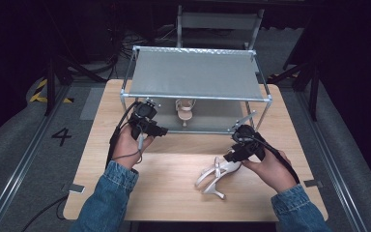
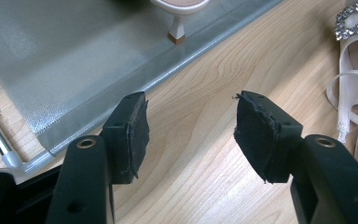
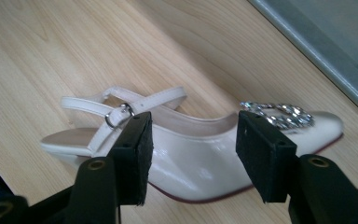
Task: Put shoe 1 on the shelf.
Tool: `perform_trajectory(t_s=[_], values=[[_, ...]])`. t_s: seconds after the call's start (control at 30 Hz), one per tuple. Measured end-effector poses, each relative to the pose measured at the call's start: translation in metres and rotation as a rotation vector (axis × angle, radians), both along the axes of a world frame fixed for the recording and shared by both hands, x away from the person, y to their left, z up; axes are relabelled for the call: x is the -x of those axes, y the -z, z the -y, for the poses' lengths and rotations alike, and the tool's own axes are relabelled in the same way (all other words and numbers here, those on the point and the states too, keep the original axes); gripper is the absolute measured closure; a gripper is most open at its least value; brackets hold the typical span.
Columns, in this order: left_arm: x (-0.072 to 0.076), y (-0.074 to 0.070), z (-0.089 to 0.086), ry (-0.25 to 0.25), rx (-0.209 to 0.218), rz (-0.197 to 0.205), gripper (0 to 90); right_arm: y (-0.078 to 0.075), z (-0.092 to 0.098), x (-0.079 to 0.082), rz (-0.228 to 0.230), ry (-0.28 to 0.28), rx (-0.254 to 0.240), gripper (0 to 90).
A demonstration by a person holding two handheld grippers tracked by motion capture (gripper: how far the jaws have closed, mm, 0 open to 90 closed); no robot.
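Observation:
A cream slingback heel (image 1: 217, 174) with a crystal buckle (image 3: 279, 114) lies on its side on the wooden table (image 1: 174, 193). My right gripper (image 1: 233, 155) hovers at its toe end. In the right gripper view the jaws (image 3: 193, 149) stand open, with the shoe (image 3: 191, 163) showing in the gap beyond them and the pads not pressing on it. A second matching shoe (image 1: 185, 108) stands on the lower shelf of a metal rack (image 1: 125, 94). My left gripper (image 1: 162, 130) is open and empty (image 2: 191, 126) over bare wood just in front of that shelf (image 2: 74, 60).
The rack has a grey fabric top shelf (image 1: 195, 75) that overhangs the lower one, and its posts stand at the corners. The shelved shoe's heel (image 2: 177, 28) is near the shelf's front edge. A chair (image 1: 217, 21) stands behind the table.

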State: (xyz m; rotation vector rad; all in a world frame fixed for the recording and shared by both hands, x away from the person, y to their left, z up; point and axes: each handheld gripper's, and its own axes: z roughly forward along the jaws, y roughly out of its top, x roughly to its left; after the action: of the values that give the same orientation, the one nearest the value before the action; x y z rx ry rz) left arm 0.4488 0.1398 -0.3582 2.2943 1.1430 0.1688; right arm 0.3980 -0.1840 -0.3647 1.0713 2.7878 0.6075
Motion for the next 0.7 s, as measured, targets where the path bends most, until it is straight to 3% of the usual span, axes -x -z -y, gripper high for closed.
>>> perform_trajectory(t_s=[0.3,0.57,0.7], values=[[-0.003,0.004,0.001,-0.002,-0.013,-0.016,44.5,0.007,-0.02,0.005,-0.012,-0.042,0.015,46.0],[-0.005,0.005,0.0,-0.007,-0.023,-0.023,44.5,0.019,-0.04,0.01,-0.052,-0.079,0.024,46.7],[-0.004,0.004,-0.002,-0.012,-0.02,-0.019,44.4,0.027,-0.05,0.011,-0.07,-0.09,0.059,49.4]])
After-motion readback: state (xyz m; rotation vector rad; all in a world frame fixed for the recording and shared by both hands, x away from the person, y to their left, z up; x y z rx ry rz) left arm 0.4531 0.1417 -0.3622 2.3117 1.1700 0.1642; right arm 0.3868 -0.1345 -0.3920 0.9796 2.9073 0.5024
